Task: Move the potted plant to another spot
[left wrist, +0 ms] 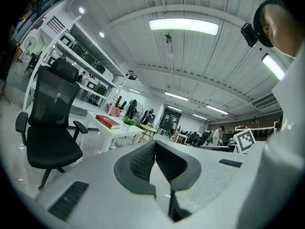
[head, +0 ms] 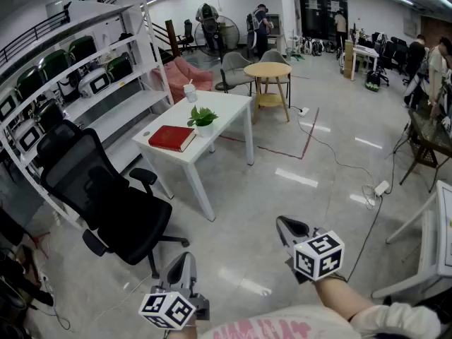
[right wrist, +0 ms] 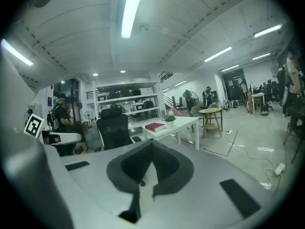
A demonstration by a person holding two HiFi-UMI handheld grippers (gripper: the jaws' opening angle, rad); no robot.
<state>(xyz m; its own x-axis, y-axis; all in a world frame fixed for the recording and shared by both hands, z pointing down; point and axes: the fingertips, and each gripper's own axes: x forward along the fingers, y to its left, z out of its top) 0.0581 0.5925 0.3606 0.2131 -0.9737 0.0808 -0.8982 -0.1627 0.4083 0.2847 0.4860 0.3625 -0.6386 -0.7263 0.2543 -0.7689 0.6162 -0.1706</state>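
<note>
The potted plant (head: 203, 119), small and green in a white pot, stands on the white table (head: 229, 110) across the room, between a red book (head: 171, 138) and a lidded cup (head: 190, 92). Both grippers are low and near me, far short of the table, over the floor. My left gripper (head: 185, 258) has its jaws together and holds nothing. So does my right gripper (head: 283, 222). In the left gripper view the plant (left wrist: 127, 122) shows small beyond the shut left gripper (left wrist: 155, 143). The right gripper view has the plant (right wrist: 169, 119) above the shut right gripper (right wrist: 151, 142).
A black office chair (head: 106, 196) stands at the table's near left, before white shelving (head: 92, 94). A round wooden table (head: 268, 70) and grey chairs are behind. A cable and power strip (head: 382, 188) lie on the floor at right, near a white table (head: 441, 232).
</note>
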